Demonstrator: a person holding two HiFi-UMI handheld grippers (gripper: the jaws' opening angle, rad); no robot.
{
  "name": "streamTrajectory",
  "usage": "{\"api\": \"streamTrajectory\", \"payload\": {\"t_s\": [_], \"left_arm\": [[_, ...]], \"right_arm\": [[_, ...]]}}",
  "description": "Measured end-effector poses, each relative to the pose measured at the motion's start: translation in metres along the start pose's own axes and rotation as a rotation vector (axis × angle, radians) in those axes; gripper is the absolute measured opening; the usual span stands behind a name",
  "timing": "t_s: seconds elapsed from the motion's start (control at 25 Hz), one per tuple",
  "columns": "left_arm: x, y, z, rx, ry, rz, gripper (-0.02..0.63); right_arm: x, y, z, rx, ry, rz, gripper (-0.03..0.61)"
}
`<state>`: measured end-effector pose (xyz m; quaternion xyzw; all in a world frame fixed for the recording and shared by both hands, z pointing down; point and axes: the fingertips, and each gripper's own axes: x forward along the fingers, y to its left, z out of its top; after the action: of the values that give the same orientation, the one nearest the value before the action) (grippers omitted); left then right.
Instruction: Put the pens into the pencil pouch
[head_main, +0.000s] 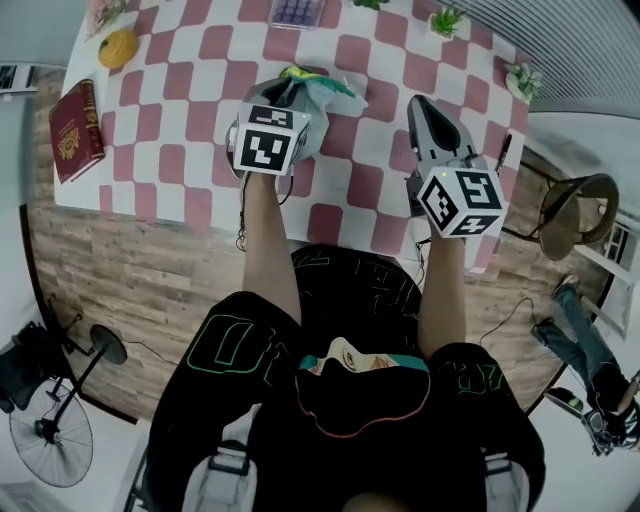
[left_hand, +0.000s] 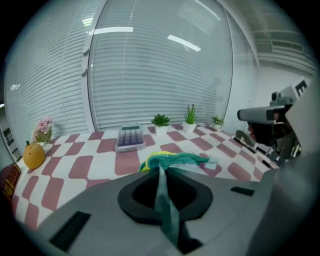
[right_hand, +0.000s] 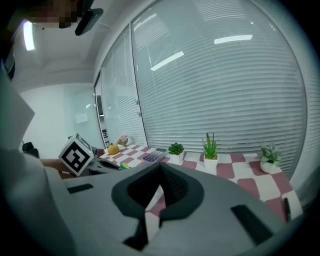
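You've got a table (head_main: 180, 150) with a pink-and-white checked top in front of you and wood-plank floor (head_main: 130, 280) under it. Pedestal fan (head_main: 50, 435) down at your left, chair (head_main: 575, 210) at your right. Closed slatted blinds (left_hand: 160, 75) behind the table, strip-light glare (left_hand: 112, 30) across them.

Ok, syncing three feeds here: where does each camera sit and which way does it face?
Head view: on the head, steeply down at the checkered table; both forearms, lap, left hand-held gripper, right hand-held gripper.
Left gripper view: rides that gripper, faces the blinds; jaws shut on the pencil pouch.
Right gripper view: rides that gripper, faces the blinds; jaws shut, empty.
All three share the potted plants.
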<state>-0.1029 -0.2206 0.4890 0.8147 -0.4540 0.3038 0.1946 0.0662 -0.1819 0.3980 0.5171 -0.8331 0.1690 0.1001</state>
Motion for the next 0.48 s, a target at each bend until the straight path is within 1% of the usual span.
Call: {"api": "streamTrajectory", "payload": {"t_s": [0.12, 0.28, 0.36, 0.48], "left_arm": [[-0.011, -0.027, 0.027, -0.047, -0.104, -0.054, 0.02], [-0.032, -0.059, 0.067, -0.127, -0.299, -0.145, 0.02], [-0.042, -0.073, 0.085, -0.122, -0.373, -0.172, 0.02], [-0.059, -0.097, 0.11, -0.092, -0.469, -0.223, 0.02]], "right_arm": [[-0.02, -0.017, 0.008, -0.004, -0.027, -0.006, -0.012], [-0.045, -0.037, 0.019, -0.003, -0.071, -0.005, -0.012], [-0.055, -0.047, 0.028, -0.003, -0.102, -0.003, -0.012], [-0.069, -0.06, 0.041, 0.004, -0.15, -0.002, -0.012]]}}
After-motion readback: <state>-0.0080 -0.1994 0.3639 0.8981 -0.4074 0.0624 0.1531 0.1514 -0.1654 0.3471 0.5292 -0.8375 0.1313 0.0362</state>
